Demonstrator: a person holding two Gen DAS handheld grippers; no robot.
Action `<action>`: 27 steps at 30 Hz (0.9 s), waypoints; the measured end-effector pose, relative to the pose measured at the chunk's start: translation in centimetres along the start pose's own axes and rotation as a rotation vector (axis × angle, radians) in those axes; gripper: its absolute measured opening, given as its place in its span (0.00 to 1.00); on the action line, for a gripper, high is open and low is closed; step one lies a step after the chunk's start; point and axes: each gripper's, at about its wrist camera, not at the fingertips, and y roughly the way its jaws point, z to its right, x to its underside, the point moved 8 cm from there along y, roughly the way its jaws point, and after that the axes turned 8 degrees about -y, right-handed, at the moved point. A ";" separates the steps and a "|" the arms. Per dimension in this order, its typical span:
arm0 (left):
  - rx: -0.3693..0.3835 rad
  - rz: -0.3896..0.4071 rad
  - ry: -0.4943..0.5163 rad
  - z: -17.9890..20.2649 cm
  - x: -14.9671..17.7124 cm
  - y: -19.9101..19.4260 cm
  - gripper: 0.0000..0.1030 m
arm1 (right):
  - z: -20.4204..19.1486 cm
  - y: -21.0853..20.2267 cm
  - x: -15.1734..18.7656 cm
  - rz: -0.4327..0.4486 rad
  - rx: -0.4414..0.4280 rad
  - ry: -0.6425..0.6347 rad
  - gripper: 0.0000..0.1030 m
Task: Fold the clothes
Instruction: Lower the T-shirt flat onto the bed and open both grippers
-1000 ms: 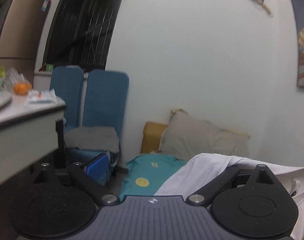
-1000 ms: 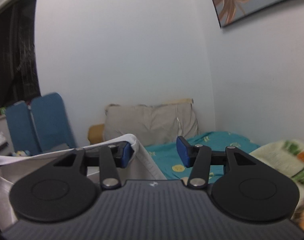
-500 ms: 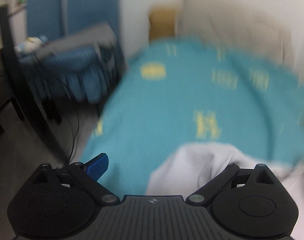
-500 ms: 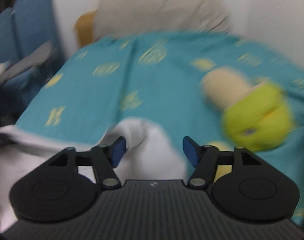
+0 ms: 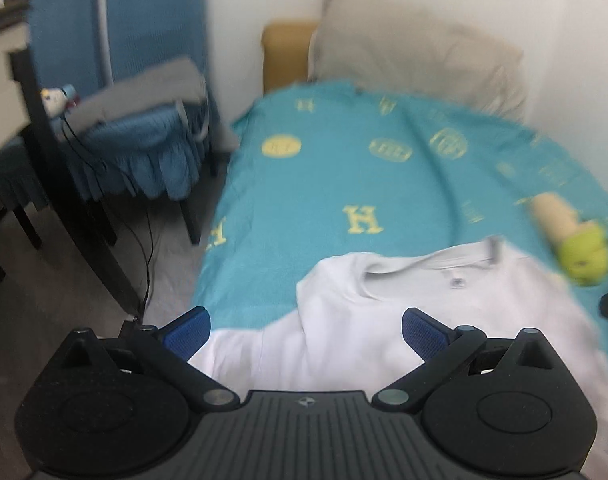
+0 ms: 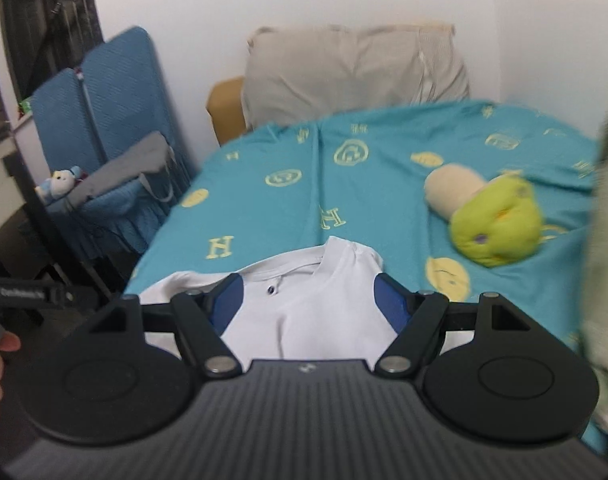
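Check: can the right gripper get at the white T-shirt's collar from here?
Probably yes. The right gripper, jaws opening and pinching nothing, hangs over the white T-shirt; the collar lies flat just ahead, uncovered, and the green plush toy sits aside.

A bed covered with a teal sheet printed with yellow letters and round emblems carries everything. A white cotton T-shirt lies flat on the near part of the sheet, its ribbed collar pointing toward the head of the bed and a small label showing inside the neck. To the right of the shirt, near its shoulder but apart from it, a soft toy with a beige body and a lime-green end lies on its side. At the head of the bed a beige pillow leans against the white wall, just above the sheet's far edge
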 end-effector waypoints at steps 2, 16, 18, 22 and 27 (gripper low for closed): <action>0.012 0.056 0.010 0.0 1.4 -5.0 1.00 | -0.9 -4.0 0.4 0.028 -0.009 -0.001 0.72; 0.043 0.122 -0.305 -7.7 15.0 -24.5 1.00 | -3.9 -23.8 6.2 0.105 -0.084 -0.014 0.72; 0.026 0.081 -0.382 -9.6 15.9 -23.5 0.99 | -3.3 -23.8 7.8 0.099 -0.099 0.029 0.72; 0.030 0.037 -0.554 -13.0 16.5 -21.2 0.97 | -2.0 -21.9 10.5 0.034 -0.123 0.141 0.72; 0.062 0.003 -0.755 -15.5 15.1 -15.7 0.86 | -1.0 -19.6 10.9 0.031 -0.117 0.231 0.72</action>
